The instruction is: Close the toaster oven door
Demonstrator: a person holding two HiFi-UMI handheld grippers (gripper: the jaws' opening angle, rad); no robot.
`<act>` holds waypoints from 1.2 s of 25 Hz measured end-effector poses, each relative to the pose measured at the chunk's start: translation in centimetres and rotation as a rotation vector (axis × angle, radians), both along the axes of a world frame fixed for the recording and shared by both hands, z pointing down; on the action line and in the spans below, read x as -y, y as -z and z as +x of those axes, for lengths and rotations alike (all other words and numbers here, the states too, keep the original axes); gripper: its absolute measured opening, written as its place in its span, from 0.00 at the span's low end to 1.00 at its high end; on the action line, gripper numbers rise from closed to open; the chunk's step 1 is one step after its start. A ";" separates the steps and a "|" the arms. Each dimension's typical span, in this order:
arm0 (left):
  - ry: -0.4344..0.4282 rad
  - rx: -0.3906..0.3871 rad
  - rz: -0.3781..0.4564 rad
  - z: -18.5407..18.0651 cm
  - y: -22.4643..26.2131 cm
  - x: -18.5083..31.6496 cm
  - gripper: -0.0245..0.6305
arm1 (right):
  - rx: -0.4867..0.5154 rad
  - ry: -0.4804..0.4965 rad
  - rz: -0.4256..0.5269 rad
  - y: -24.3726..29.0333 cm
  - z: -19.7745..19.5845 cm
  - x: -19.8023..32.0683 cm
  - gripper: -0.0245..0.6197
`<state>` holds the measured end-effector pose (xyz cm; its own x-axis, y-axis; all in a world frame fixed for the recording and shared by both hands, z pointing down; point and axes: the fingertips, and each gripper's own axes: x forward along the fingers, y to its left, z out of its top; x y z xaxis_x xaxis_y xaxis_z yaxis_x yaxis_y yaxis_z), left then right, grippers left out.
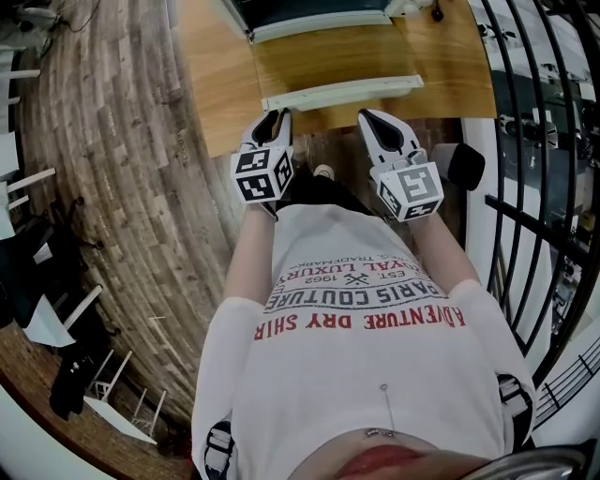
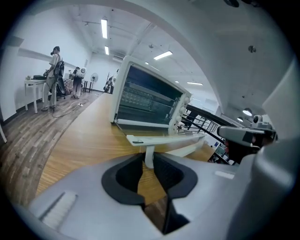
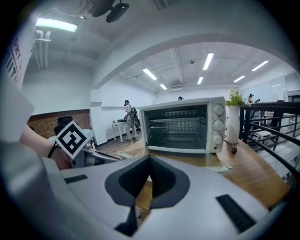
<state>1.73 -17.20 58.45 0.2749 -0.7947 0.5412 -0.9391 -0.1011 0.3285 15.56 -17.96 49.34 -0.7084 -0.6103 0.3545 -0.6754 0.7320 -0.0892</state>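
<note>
At the head view's top, the toaster oven (image 1: 309, 13) is cropped.

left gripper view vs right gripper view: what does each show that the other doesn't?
Only the left gripper view: the left gripper closed on the white post of the door handle, with the door hanging open.

Only the right gripper view: the right gripper with its jaws together on nothing, a white vase holding a plant beside the oven, and the left gripper's marker cube.

Both: the toaster oven with its cavity open, the wooden table and a person standing far back.
</note>
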 end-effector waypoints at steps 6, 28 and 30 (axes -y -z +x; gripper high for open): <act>-0.021 0.010 0.028 0.0 2.2 0.4 0.17 | 0.011 -0.021 0.017 1.1 -0.4 0.9 0.02; -0.129 -0.026 0.220 -1.8 11.2 5.5 0.19 | 0.040 -0.087 0.105 6.3 -2.2 6.3 0.02; -0.131 -0.026 0.233 -2.2 12.0 6.1 0.19 | 0.043 -0.091 0.117 6.9 -2.5 6.6 0.02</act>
<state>-0.44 -23.31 46.48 0.3951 -0.8537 0.3391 -0.9045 -0.2971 0.3061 13.04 -24.61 42.40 -0.6613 -0.7080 0.2479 -0.7368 0.6751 -0.0372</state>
